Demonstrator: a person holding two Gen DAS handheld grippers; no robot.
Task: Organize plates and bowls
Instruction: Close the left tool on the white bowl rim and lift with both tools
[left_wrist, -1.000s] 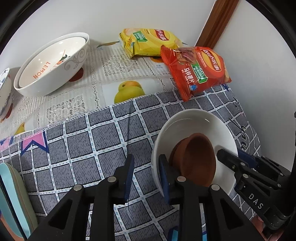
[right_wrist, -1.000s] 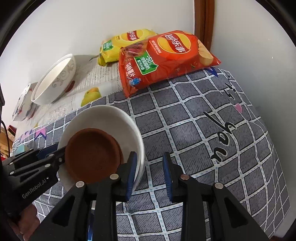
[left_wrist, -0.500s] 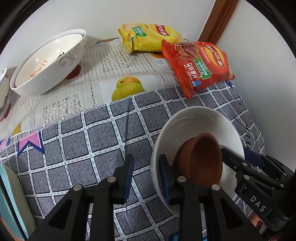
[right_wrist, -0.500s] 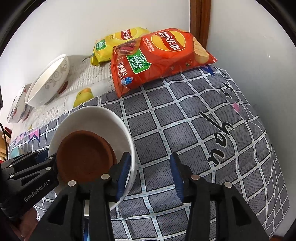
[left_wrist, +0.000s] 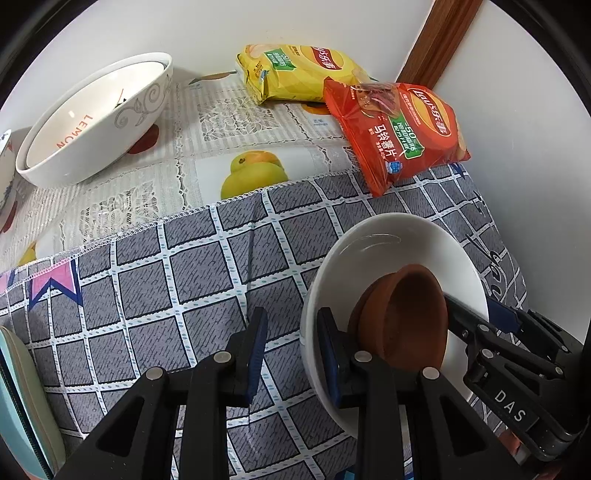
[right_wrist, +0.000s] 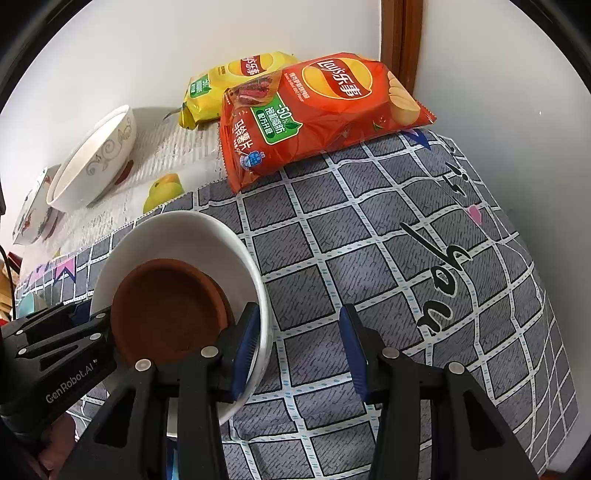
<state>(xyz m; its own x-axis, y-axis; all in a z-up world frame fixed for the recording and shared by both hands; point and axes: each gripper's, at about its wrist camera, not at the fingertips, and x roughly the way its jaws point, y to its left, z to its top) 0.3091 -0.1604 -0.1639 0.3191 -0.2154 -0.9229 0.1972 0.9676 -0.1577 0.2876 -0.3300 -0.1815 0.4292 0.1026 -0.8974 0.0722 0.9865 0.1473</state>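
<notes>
Checked cloth (right_wrist: 369, 258), 2 chip bags (right_wrist: 317, 110): right gripper (right_wrist: 299, 343) jaws just opened astride white bowl (right_wrist: 177, 232); left gripper (left_wrist: 291, 350) unclear.

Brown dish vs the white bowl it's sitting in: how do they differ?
Colour: the brown dish is matte terracotta; the white bowl is glossy.
Size: the brown dish is smaller and lies wholly inside the white bowl.
Pose: in the left wrist view the brown dish leans tilted against the white bowl's inner wall, while the white bowl rests on the grey checked cloth.
Shared: both are round, open and empty of food.
</notes>
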